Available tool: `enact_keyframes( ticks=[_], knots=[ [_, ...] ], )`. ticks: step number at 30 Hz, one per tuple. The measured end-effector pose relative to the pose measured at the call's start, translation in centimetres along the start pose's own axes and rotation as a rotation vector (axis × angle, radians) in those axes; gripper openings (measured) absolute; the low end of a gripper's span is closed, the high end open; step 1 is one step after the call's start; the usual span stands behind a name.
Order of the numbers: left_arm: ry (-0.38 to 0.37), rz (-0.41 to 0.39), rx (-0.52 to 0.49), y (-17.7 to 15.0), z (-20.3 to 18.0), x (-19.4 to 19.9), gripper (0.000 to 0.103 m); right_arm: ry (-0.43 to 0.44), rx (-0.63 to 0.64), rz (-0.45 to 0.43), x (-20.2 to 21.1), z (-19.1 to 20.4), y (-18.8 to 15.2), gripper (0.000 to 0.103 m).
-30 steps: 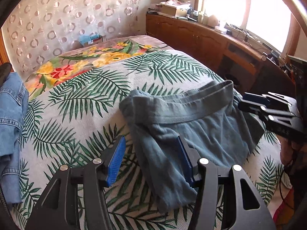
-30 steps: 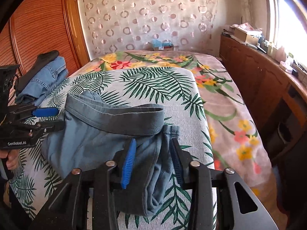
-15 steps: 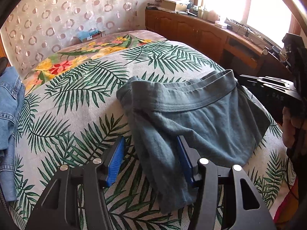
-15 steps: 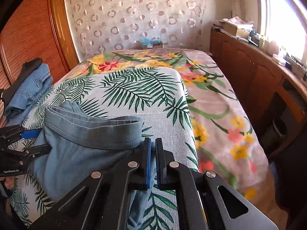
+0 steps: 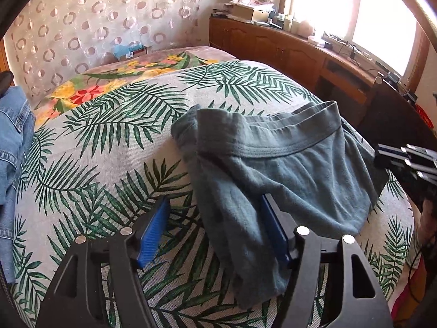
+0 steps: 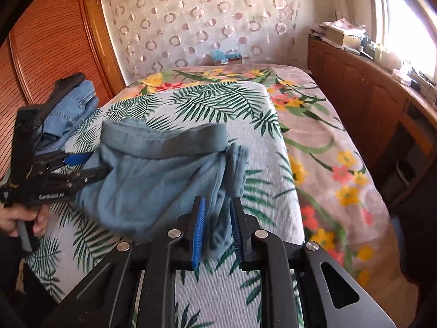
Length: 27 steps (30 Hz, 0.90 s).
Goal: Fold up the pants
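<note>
Firstly, the left wrist view: the left gripper (image 5: 213,229) points down at a bed with a palm-leaf printed cover (image 5: 109,147). Its jaws are opening, released; a hanging fold of the grey-blue soft fabric pants (image 5: 273,169) lies between the blue pads without being pressed. The pants lie bunched at centre, waistband toward 12 o'clock. Folded blue denim jeans (image 5: 13,142) sit at 9 o'clock. The right gripper (image 5: 407,161) enters at 3 o'clock.

Next, the right wrist view: the right gripper (image 6: 217,229) has its jaws opening, with a hanging pant edge between the pads; contact cannot be confirmed. The pants (image 6: 153,175) lie at 11 o'clock of the fingers. The left gripper (image 6: 82,166), held in a hand (image 6: 21,218), meets the pants at 9 o'clock.
</note>
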<state>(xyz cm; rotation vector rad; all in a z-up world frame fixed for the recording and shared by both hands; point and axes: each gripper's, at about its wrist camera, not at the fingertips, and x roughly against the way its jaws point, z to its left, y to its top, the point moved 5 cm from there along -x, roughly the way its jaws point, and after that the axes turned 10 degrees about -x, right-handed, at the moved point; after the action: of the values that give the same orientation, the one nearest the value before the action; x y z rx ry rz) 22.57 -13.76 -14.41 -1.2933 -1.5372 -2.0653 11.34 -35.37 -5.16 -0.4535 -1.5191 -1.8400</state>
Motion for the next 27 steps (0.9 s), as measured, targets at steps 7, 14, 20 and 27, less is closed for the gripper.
enact_keyframes(
  ticks=[7,14,20,27],
  knots=[
    [0.017,0.000,-0.013,0.0,-0.2,0.0,0.069,-0.019,0.043,0.024,0.7,0.7,-1.2,0.025],
    [0.004,0.001,-0.004,0.0,-0.2,-0.1,0.069,-0.008,0.054,0.020,1.2,-0.2,-1.4,0.008],
    [0.004,0.001,-0.005,0.0,-0.2,-0.1,0.069,-0.015,0.028,0.031,1.0,-0.7,-2.2,0.008],
    [0.006,0.003,-0.001,0.0,-0.2,-0.2,0.071,-0.010,0.029,-0.002,1.9,-0.1,-1.3,0.014]
  ],
)
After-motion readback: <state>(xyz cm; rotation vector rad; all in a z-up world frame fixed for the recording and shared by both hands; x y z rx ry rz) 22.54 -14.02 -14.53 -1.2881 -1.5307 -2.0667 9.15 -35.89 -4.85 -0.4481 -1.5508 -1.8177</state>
